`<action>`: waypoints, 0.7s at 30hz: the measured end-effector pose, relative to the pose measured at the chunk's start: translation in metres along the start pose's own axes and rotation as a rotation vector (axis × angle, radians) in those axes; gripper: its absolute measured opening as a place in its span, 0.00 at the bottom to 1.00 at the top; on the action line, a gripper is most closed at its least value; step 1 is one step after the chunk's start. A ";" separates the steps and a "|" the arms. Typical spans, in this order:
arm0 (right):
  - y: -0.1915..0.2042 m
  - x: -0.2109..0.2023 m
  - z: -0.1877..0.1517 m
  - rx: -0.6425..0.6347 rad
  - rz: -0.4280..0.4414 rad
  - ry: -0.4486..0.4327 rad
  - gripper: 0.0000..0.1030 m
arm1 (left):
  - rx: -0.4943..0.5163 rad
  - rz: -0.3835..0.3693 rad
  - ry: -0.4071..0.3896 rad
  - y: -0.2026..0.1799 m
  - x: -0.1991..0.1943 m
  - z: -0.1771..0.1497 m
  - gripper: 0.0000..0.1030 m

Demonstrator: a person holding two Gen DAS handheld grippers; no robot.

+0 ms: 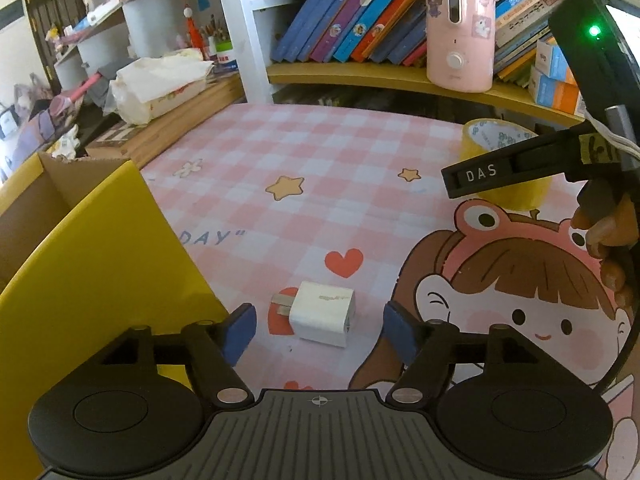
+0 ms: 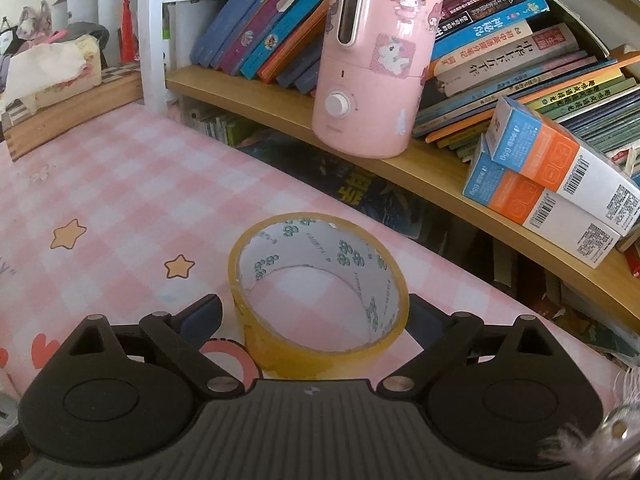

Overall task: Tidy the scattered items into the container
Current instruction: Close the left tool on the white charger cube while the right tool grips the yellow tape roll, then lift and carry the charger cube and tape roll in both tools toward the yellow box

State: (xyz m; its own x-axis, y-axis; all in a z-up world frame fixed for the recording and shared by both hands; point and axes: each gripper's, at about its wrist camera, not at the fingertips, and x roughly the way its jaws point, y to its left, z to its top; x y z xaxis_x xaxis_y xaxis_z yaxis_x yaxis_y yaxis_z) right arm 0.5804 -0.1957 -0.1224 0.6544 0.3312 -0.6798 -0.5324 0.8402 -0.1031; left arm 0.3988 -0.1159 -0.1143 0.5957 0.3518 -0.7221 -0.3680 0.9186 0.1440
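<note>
A white charger plug (image 1: 324, 314) lies on the pink checked table mat, between the blue pads of my open left gripper (image 1: 320, 330), untouched. A yellow cardboard box (image 1: 80, 248) stands open at the left, right beside the left finger. A roll of yellow tape (image 2: 320, 288) stands flat on the mat; it also shows in the left wrist view (image 1: 502, 160) at the far right, partly behind the right gripper's body. My right gripper (image 2: 316, 320) is open with its fingers on either side of the roll, and contact is unclear.
A wooden shelf (image 2: 440, 184) with leaning books runs along the back of the mat. A pink humidifier (image 2: 376, 60) and two stacked blue-orange cartons (image 2: 552, 184) stand on it. A tissue pack (image 1: 160, 80) lies on a wooden ledge at back left.
</note>
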 end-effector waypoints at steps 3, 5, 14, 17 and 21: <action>0.000 0.002 0.001 0.003 -0.008 -0.004 0.94 | 0.005 -0.006 -0.017 -0.002 0.002 0.001 0.70; 0.000 0.003 0.002 0.004 -0.014 -0.006 0.94 | 0.001 -0.012 -0.022 -0.002 0.004 0.002 0.70; 0.000 0.002 0.002 -0.005 -0.003 0.009 0.85 | -0.017 -0.074 -0.025 0.001 0.002 0.003 0.40; 0.000 -0.004 0.000 -0.012 -0.007 0.010 0.85 | -0.003 -0.102 -0.031 0.000 -0.005 0.002 0.40; -0.002 -0.024 -0.005 0.008 -0.012 0.003 0.85 | 0.019 -0.140 -0.043 0.002 -0.019 0.001 0.40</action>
State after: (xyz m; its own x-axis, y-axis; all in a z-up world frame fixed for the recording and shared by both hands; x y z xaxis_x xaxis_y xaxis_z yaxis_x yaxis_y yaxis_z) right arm 0.5635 -0.2073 -0.1095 0.6593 0.3194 -0.6807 -0.5199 0.8477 -0.1057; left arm 0.3877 -0.1205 -0.0996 0.6703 0.2266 -0.7067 -0.2659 0.9623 0.0564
